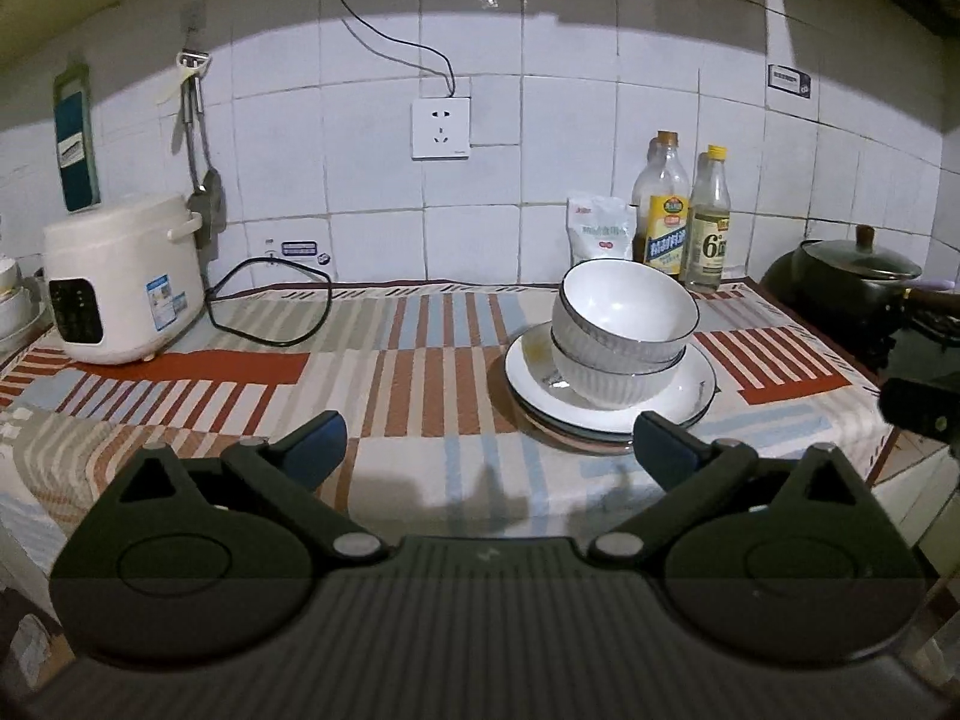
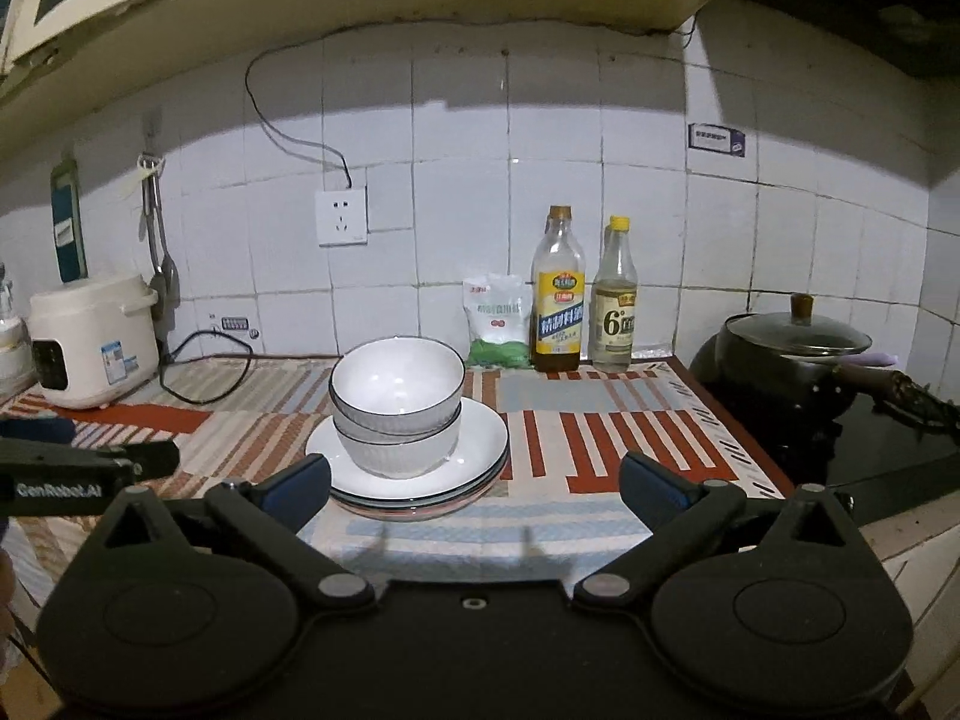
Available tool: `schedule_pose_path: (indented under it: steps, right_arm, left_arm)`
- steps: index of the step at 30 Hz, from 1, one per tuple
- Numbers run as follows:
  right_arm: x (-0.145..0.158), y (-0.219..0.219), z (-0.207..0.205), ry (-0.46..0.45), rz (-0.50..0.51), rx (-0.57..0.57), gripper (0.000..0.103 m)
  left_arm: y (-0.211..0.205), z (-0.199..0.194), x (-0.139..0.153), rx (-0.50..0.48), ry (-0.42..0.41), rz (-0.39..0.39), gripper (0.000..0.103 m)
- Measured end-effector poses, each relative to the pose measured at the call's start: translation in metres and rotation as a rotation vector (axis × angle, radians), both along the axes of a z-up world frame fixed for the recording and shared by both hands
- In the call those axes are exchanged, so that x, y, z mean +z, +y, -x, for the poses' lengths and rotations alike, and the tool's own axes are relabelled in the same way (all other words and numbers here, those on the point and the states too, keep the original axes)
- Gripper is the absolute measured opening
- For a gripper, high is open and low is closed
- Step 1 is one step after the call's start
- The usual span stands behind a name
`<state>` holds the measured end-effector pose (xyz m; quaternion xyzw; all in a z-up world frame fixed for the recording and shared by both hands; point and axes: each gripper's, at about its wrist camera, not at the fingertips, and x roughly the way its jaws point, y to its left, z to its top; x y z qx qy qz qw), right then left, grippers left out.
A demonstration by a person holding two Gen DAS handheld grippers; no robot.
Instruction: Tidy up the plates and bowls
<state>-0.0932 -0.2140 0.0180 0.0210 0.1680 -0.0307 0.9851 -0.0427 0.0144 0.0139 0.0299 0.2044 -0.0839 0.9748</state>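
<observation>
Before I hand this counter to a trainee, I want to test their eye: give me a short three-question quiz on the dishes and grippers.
1. True or false: the top bowl sits nested in the lower bowl.
2. What do the bowls stand on? A) the bare striped cloth B) a stack of plates C) the rice cooker
3. Fill in: the left gripper and the right gripper are both ____ and hold nothing.

Key: 1 true; 2 B, the stack of plates; 3 open.
</observation>
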Motion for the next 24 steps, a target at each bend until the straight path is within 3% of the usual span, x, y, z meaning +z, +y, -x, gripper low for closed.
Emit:
schedule_pose_path:
  steps: [10, 24]
  right_arm:
    - [-0.003, 0.021, 0.025, -0.062, 0.064, -0.017, 0.103]
    - [-0.006, 0.027, 0.035, -0.051, 0.085, -0.059, 0.103]
  left_arm:
    - [-0.003, 0.022, -0.009, -0.004, -0.037, -0.063, 0.103]
    - [-0.006, 0.030, -0.014, 0.021, -0.055, -0.098, 0.103]
